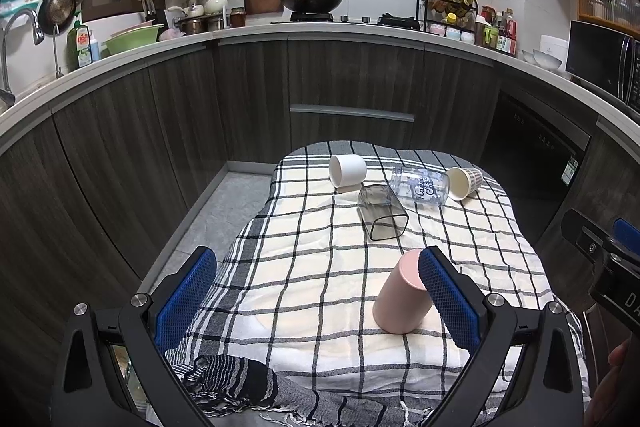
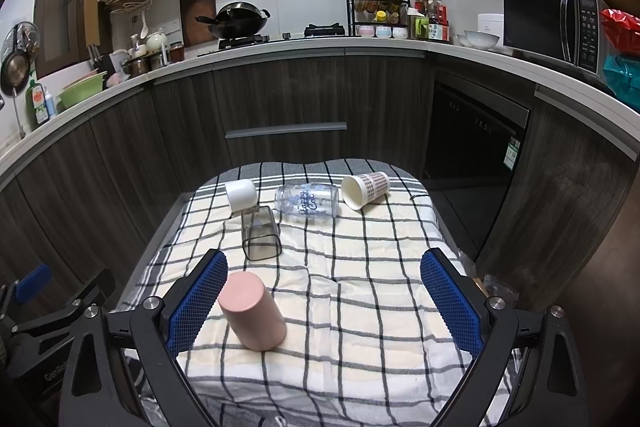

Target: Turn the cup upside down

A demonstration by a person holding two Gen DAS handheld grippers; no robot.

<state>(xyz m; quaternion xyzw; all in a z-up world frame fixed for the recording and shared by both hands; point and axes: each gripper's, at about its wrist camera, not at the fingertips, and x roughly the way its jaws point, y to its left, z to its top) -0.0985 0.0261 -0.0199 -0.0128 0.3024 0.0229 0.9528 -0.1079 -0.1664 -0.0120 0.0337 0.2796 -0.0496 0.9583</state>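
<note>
A checked cloth (image 2: 360, 267) covers the small table, and five cups lie or stand on it. The pink cup (image 2: 253, 311) stands nearest, already mouth down with its closed base on top, so it seems to be done. It sits just beside the inner face of the right gripper's (image 2: 322, 301) left finger and, in the left wrist view, against the inner face of the left gripper's (image 1: 318, 303) right finger; whether either pad touches it I cannot tell. Both grippers are spread wide and hold nothing.

The four other cups lie on their sides at the far end, well apart from both grippers. The clear printed cup (image 2: 306, 205) lies crosswise, its long axis running left to right. The square smoky glass (image 2: 261, 233) lies with its open mouth toward the cameras, long axis running away from them; it is the nearest of the four and sits left of centre, so the left gripper looks better placed for it. The paper cup (image 2: 365, 189) at far right points its mouth left. The white cup (image 2: 240, 195) lies at far left. All look empty.
</note>
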